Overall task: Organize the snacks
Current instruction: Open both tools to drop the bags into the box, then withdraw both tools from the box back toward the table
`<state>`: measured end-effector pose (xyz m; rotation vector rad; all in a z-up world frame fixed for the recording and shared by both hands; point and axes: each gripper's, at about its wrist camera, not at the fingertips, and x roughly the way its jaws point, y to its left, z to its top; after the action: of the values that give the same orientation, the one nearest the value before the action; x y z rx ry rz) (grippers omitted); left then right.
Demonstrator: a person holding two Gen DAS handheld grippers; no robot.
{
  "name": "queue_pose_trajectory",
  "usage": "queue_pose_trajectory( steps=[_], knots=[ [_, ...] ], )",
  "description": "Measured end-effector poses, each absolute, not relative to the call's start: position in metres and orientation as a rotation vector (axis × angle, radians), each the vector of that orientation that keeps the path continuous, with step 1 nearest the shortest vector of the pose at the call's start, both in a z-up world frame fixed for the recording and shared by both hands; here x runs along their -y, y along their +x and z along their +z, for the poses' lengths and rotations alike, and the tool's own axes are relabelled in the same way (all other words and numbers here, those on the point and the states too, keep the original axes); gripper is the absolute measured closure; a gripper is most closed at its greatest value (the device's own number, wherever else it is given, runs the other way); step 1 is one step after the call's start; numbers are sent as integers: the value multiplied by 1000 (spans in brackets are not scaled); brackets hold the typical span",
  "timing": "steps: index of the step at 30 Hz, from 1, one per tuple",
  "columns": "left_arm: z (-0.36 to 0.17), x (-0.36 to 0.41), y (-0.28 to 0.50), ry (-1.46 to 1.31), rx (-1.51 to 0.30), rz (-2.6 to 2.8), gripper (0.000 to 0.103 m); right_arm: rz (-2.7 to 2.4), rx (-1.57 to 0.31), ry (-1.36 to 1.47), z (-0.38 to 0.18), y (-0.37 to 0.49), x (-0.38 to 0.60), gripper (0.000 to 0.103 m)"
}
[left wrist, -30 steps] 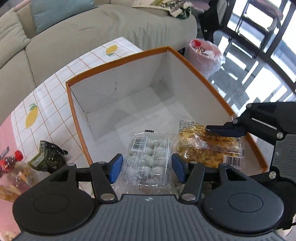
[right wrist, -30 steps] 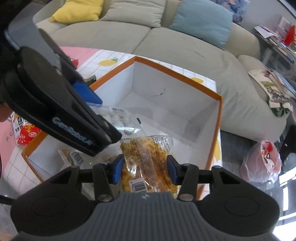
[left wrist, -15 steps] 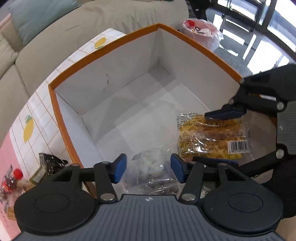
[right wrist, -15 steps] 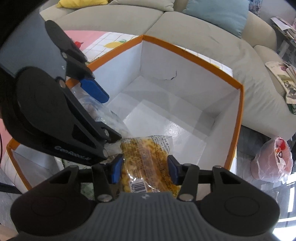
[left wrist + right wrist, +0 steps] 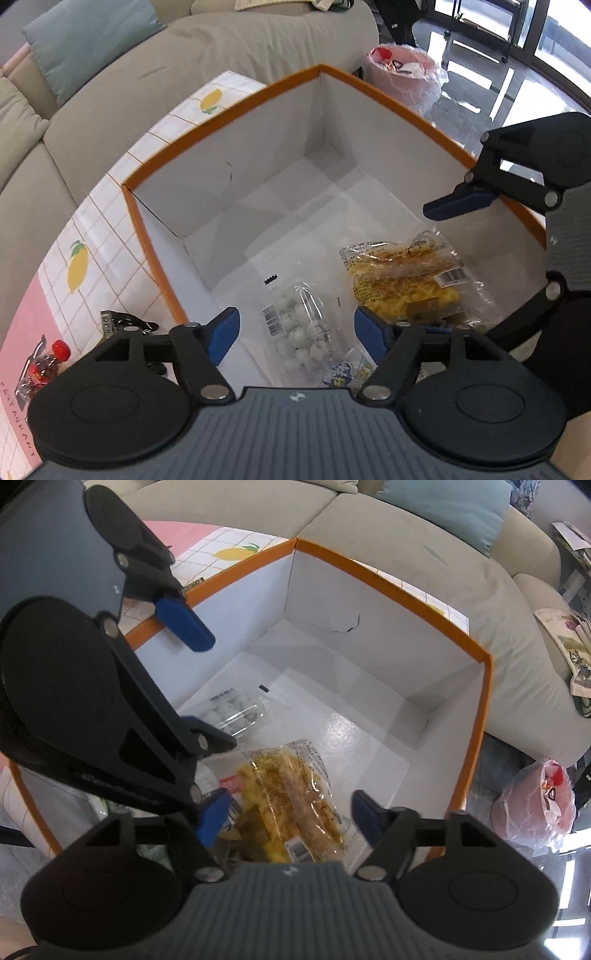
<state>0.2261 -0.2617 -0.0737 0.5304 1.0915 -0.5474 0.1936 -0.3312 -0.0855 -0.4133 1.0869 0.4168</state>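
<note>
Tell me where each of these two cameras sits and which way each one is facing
Left wrist: on the left gripper, looking steeply down into the orange-rimmed box; its opening jaws straddle the tray of white balls, untouched.
Right wrist: on the right gripper, looking down likewise; its opening jaws flank the yellow snack bag, pads clear.
Shared: box, both packs, each other's gripper, beige sofa.

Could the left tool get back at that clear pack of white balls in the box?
Probably yes. The left tool hangs right above the clear pack lying on the box floor, its jaws opening with the pack between them, nothing covering it.
</note>
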Motion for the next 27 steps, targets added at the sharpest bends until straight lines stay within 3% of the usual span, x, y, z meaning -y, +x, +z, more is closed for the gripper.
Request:
queue_pose_trajectory(
  steps=[3,8,27],
  knots=[
    [-61,257,219,519,-1076,-548,20,396,-1073,-418,-74,192,332,28],
    [-34,238,204,462,-1026,-521,20,312,-1036,-420,-50,181,331,18],
    [33,59,114,36,-862,-240,20,168,-899,94,-10,112,276,15]
  ],
)
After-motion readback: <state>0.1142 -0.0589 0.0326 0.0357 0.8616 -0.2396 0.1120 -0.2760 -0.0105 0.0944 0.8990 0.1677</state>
